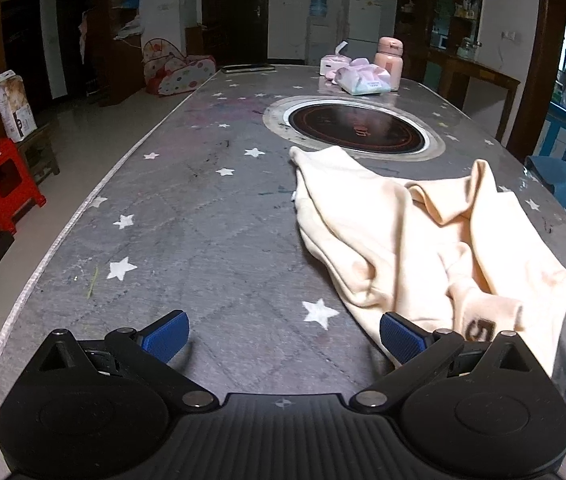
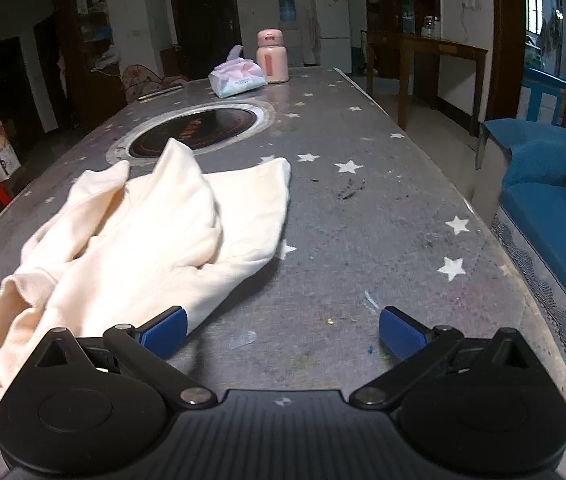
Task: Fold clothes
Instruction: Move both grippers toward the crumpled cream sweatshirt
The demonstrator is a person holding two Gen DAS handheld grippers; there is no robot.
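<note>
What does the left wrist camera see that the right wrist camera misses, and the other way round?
Only the left wrist view shows the red plastic stool and dark lettering printed on the garment. Only the right wrist view shows the blue sofa beside the table. Both show the cream garment lying crumpled on the star-patterned table, the round cooktop, the tissue pack, the pink bottle, and open jaws holding nothing.

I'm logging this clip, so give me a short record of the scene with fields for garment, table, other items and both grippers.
garment: cream shirt, crumpled and unfolded on the table
table: grey star-print top with a round cooktop set in it
other items: tissue pack and pink bottle at the far end
left gripper: open, holding nothing
right gripper: open, holding nothing
</note>
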